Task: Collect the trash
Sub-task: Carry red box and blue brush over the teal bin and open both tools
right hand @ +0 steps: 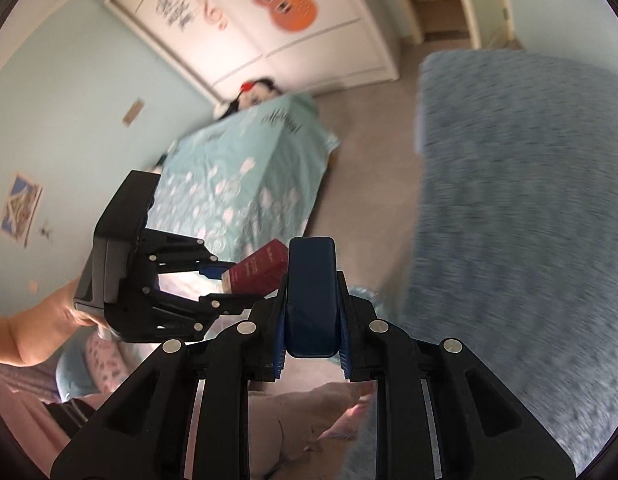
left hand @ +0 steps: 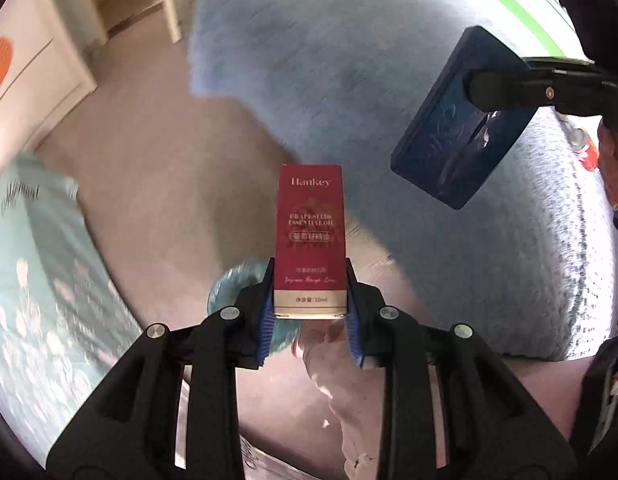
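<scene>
My left gripper [left hand: 311, 300] is shut on the lower end of a small red essential-oil box [left hand: 311, 232], which stands upright between the blue pads. At the upper right of the left wrist view, a flat dark blue box [left hand: 449, 148] hangs in my right gripper [left hand: 475, 84]. In the right wrist view that dark blue box [right hand: 312, 280] is seen edge-on, clamped between the pads of my right gripper [right hand: 312, 320]. To its left, my left gripper [right hand: 223, 286] carries the red box [right hand: 259, 270] beside it. Both boxes are held in the air above the floor.
A shaggy blue-grey rug [left hand: 389, 80] covers the floor on the right. A bed with teal patterned bedding [right hand: 249, 176] stands at the left, a doll by its far end. White wardrobe doors [right hand: 269, 32] with a guitar sticker are behind. A person's forearm [right hand: 33, 328] shows at the left.
</scene>
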